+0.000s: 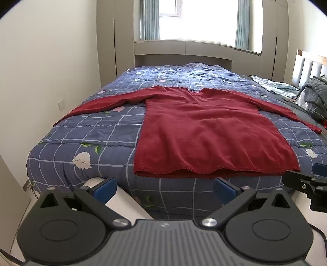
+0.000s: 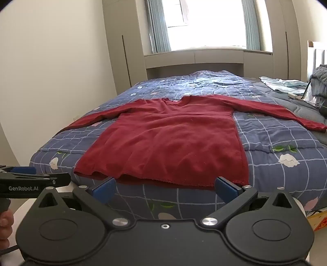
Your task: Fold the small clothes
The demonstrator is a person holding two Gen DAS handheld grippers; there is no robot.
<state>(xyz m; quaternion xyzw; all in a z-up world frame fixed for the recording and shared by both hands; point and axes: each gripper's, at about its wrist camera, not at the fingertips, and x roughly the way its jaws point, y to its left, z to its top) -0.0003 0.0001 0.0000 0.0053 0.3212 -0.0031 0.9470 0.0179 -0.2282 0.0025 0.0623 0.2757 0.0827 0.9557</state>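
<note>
A dark red long-sleeved knit sweater (image 1: 206, 131) lay flat on the bed's blue quilt with a white grid and flower print (image 1: 98, 131), neckline toward twelve o'clock by the window (image 1: 196, 18) and hem at six o'clock, just over the quilt's near edge. Both sleeves were stretched out, one toward nine o'clock and one toward three o'clock.

The left tool (image 1: 165, 189) hung short of the bed's near edge, its blue-padded fingers (image 1: 106, 188) spread wide with nothing between them; the hem lay just beyond, untouched. In the right wrist view the right tool (image 2: 165, 187) stood the same way, wide and empty, its pads close below the hem's right corner without clear contact.

Each tool showed at the edge of the other's view, side by side and apart. A hand (image 2: 5, 227) gripped the left tool's handle. At two o'clock, light blue bedding (image 2: 282, 83) and a grey quilted jacket (image 1: 314, 90) lay near the headboard.
</note>
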